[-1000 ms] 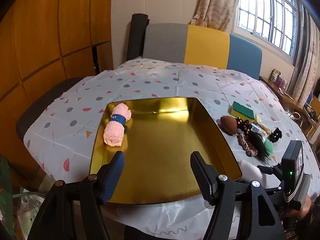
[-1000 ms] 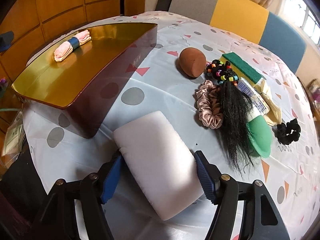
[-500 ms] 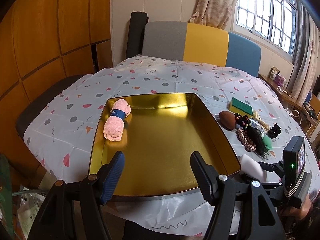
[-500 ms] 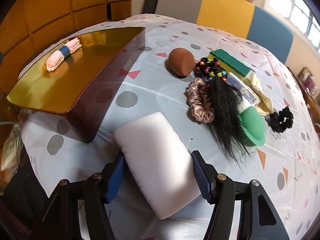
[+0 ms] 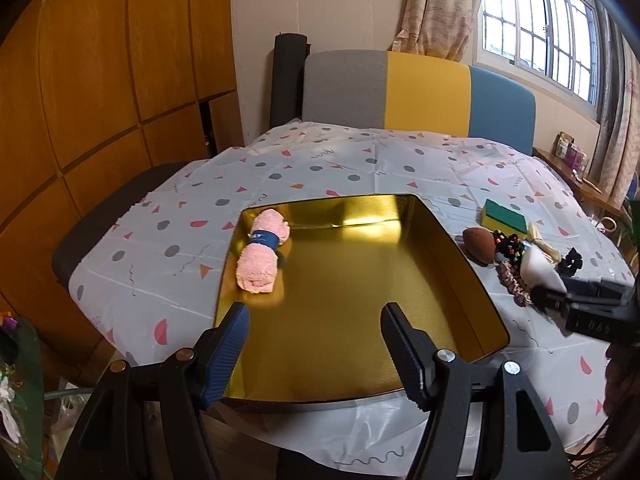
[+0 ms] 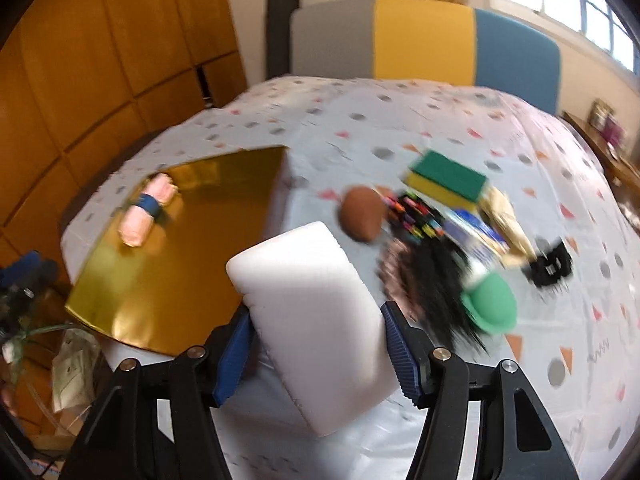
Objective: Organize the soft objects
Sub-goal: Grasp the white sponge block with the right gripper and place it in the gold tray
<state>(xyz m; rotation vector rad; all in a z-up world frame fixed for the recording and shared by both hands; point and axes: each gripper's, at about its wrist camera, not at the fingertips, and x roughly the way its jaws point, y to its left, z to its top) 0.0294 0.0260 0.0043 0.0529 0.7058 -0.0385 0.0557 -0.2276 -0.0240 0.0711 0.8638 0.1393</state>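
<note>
A gold tray [image 5: 460, 252] lies on the patterned tablecloth, also in the right wrist view [image 6: 160, 292]. A rolled pink towel with a blue band [image 5: 262, 256] lies in its far left corner [image 6: 148, 210]. My right gripper [image 6: 316, 344] is shut on a white foam block [image 6: 312, 308] and holds it lifted above the table, right of the tray; the block shows in the left wrist view [image 5: 540, 268]. My left gripper [image 5: 314, 344] is open and empty above the tray's near edge.
Right of the tray lie a brown sponge [image 6: 362, 216], a green-and-yellow sponge [image 6: 448, 176], beaded hair ties [image 6: 416, 216], a black hairpiece [image 6: 440, 280], a green pad [image 6: 492, 306] and a black scrunchie [image 6: 550, 266]. A grey, yellow and blue chair back [image 5: 416, 96] stands behind.
My right gripper has lifted the white foam block off the table and tilted up. My left gripper has pulled back and up a little, staying open.
</note>
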